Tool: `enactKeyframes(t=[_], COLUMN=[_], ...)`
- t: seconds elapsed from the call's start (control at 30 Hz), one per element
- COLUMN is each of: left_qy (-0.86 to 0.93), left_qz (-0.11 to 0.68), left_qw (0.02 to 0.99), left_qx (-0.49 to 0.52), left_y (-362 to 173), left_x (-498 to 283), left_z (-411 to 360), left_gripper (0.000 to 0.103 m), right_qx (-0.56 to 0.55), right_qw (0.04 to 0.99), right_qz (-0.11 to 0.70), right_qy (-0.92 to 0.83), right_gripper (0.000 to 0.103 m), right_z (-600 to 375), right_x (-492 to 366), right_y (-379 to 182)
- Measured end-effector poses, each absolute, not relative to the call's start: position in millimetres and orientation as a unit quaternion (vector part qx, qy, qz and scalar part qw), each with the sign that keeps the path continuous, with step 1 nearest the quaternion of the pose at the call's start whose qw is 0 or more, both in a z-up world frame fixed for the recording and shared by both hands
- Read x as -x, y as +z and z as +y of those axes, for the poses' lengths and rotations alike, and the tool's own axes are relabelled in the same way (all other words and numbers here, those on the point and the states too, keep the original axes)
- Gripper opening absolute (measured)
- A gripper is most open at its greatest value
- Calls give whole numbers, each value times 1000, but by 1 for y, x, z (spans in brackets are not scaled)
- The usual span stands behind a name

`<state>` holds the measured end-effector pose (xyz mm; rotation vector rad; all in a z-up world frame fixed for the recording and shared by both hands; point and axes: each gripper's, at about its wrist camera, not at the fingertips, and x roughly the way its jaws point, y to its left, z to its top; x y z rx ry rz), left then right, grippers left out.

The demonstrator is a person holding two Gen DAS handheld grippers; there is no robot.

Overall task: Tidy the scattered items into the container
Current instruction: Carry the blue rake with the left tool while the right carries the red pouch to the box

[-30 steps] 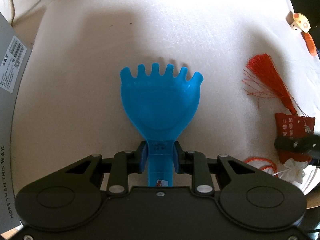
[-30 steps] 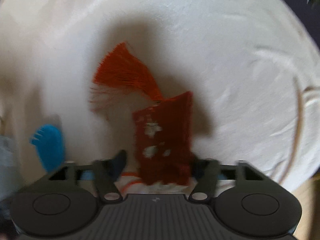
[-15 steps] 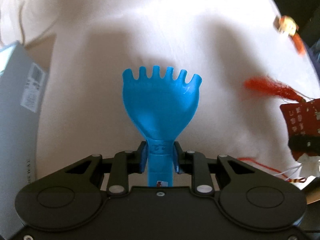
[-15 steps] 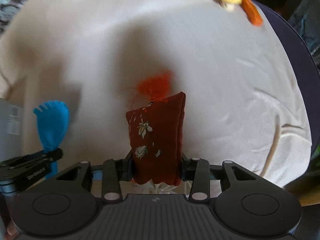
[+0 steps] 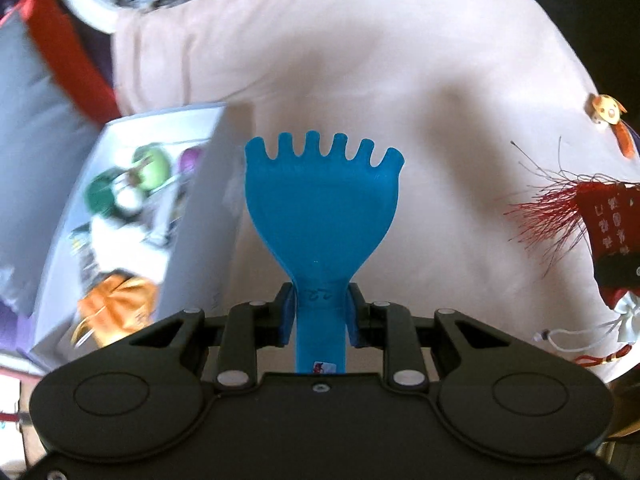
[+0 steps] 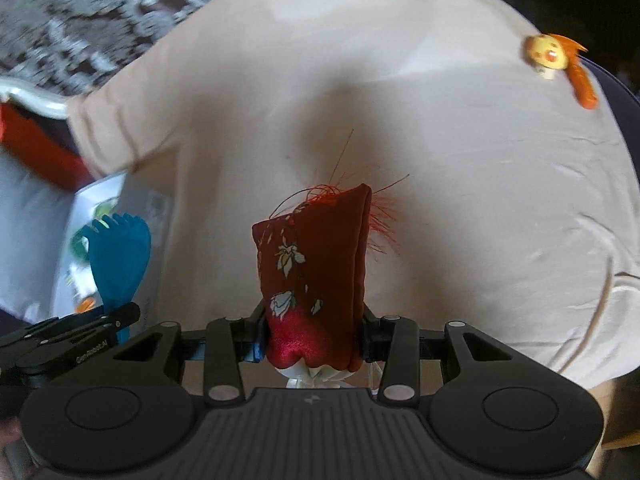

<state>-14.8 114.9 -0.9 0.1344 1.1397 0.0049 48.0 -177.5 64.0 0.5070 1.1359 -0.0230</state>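
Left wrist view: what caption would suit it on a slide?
Left gripper holding a blue toy rake beside the open box of collected trinkets.

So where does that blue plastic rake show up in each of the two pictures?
Left wrist view: blue rake at centre, handle clamped in the left claw.
Right wrist view: far left, in front of the box.
Shared landmark: mushroom toy, upper right in both.
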Motion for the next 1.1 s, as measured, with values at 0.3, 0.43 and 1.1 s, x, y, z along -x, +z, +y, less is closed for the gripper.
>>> enactKeyframes(t=[0.3,0.43,1.1], left_qy=[50,68,158], left_qz=[534,533,501], left_qw=[843,843,849], left_qx=[-41,-18,57], left_y=[29,31,66], left_x=[86,106,87], left_z=[163,191,330], left_gripper=[24,24,24], right_qx=[-184,-159,-94], right_qw=[824,821,817], right_qz=[530,534,506], right_qy=[80,127,262], right_gripper=[42,42,42], right_z=[-98,-58,106], right_x=[-35,-36,-134], right_y=[98,113,200])
